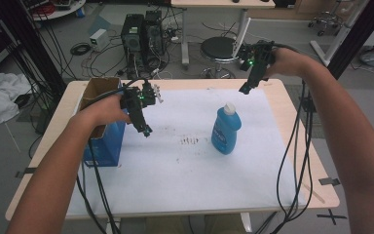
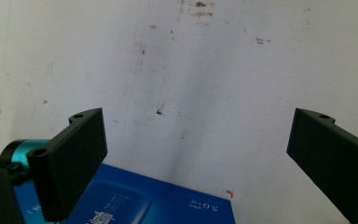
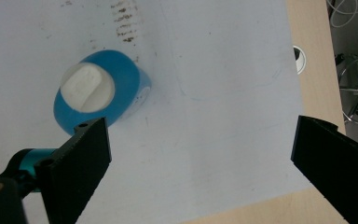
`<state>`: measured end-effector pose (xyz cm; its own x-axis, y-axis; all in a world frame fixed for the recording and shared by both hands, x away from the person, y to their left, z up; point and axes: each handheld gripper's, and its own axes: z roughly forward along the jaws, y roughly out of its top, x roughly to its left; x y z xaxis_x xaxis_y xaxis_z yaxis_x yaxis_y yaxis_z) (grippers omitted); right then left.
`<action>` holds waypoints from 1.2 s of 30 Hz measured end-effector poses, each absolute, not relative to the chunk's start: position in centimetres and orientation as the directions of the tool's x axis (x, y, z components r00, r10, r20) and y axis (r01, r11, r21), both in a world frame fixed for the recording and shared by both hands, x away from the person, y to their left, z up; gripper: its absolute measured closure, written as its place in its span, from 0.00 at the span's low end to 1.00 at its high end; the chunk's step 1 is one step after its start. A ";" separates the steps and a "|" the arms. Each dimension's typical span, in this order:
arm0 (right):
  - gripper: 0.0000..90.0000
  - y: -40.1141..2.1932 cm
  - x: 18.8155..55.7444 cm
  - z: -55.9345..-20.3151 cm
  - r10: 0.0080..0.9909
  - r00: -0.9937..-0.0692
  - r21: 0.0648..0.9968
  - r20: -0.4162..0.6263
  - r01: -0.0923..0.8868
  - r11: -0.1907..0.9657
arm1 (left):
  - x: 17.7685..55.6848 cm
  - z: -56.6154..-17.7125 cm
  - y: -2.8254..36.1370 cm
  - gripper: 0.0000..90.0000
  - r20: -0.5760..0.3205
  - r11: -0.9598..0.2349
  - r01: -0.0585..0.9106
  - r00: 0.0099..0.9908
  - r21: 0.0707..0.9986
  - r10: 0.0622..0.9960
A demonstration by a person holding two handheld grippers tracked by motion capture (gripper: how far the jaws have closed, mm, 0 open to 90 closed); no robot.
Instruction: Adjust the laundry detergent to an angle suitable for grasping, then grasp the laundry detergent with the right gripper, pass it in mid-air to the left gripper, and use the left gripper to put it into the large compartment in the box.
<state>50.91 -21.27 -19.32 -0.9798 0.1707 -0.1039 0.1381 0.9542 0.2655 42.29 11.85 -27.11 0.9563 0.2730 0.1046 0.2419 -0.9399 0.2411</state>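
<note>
**Plastic, card and paper on a wooden top**

The blue bottle (image 1: 225, 130) looks like smooth, slightly glossy plastic, with a matt white plastic cap (image 3: 86, 87). The blue box (image 1: 104, 142) is printed card with a faint sheen outside and raw brown cardboard inside its flaps. A white sheet (image 1: 185, 165), matt and smudged with dark marks, covers the pale wood-look table (image 1: 299, 114). Both grippers' jaws are matt black plastic, and those of the right gripper (image 3: 200, 154) show finely ribbed edges.
</note>
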 end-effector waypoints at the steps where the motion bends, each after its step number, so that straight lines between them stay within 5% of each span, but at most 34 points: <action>1: 0.04 -21.5 50.8 -19.4 0.169 -0.980 0.264 -0.106 0.137 0.955 | 42.3 -27.1 11.8 0.05 0.104 -0.940 0.242 0.957 0.239 0.272; 36: 0.04 -25.7 48.2 -21.6 0.254 -0.964 0.258 -0.077 0.226 0.939 | 41.4 -27.6 11.7 0.05 0.104 -0.936 0.249 0.954 0.250 0.281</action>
